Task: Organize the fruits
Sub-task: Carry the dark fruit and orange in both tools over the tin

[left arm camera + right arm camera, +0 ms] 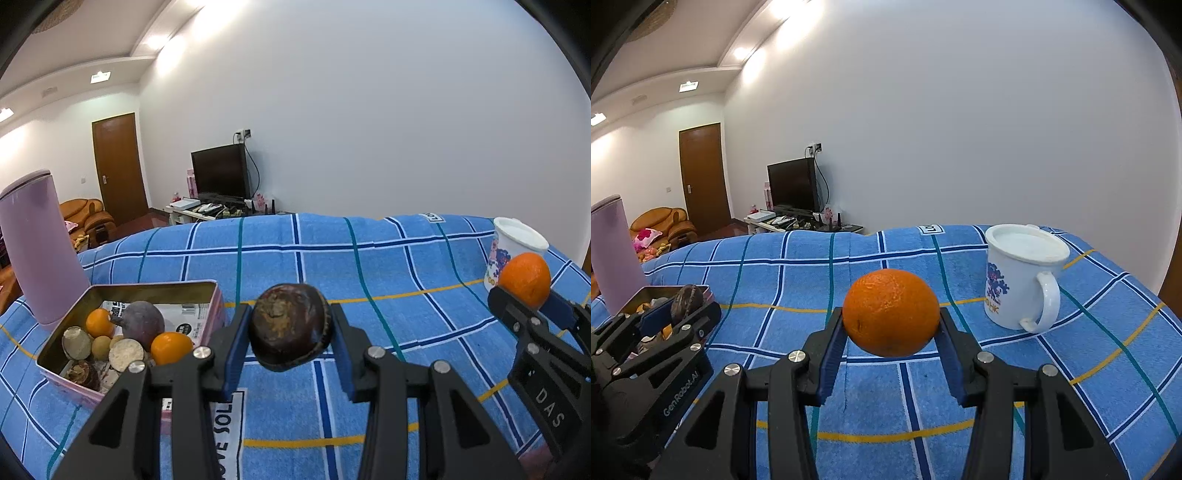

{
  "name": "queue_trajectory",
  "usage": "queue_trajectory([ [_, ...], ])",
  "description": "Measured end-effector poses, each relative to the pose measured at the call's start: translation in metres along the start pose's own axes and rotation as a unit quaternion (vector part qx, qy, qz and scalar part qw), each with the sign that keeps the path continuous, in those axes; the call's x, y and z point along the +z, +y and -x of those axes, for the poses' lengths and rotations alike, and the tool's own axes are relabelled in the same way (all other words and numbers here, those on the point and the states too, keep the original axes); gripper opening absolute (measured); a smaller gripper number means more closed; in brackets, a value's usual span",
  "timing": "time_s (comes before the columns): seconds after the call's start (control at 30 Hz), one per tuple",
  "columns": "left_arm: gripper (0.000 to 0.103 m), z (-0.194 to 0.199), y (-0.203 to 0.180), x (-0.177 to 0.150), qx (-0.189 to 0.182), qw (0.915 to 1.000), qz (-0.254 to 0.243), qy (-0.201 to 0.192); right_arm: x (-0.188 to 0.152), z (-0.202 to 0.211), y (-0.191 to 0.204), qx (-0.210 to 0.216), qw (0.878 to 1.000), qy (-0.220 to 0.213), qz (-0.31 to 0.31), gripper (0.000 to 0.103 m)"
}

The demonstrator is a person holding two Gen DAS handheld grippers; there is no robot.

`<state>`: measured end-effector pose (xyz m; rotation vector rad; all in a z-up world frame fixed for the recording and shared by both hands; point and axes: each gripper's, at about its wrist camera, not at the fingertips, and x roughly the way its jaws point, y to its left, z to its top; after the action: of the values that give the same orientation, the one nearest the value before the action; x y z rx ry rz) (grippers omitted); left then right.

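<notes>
A: What can the left camera see that the right one can't?

B: The inside of the tin box (207, 291), just left of the left gripper (291, 325). The right camera only sees its edge. But the right camera shows the whole white mug (1023, 280), handle too, up and to the right of the right gripper (891, 317).

A: How are the grippers held?

B: Both are lifted above the blue checked cloth (369, 258), side by side, pointing forward.

A: What are they pinching?

B: The left one squeezes a dark brown fruit (291, 325). The right one squeezes an orange (891, 312).

A: What's in the box?

B: A purple fruit (142, 321), two small oranges (170, 347), and some little brown round ones (101, 347). A tall pink container (40, 251) stands behind the box.
</notes>
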<state>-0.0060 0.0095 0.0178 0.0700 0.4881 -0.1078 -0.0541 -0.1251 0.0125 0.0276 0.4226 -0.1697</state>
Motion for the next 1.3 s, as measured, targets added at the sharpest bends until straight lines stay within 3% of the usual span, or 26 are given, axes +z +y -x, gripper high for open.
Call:
queue_trajectory([
  [0.7, 0.044, 0.005, 0.003, -0.002, -0.004, 1.0, -0.004, 0.003, -0.006, 0.014, 0.012, 0.011, 1.0, -0.004, 0.013, 0.05],
  [1.3, 0.044, 0.013, 0.033, -0.009, -0.001, 1.0, 0.0, 0.006, -0.01, 0.018, 0.033, 0.018, 1.0, 0.007, 0.014, 0.05],
])
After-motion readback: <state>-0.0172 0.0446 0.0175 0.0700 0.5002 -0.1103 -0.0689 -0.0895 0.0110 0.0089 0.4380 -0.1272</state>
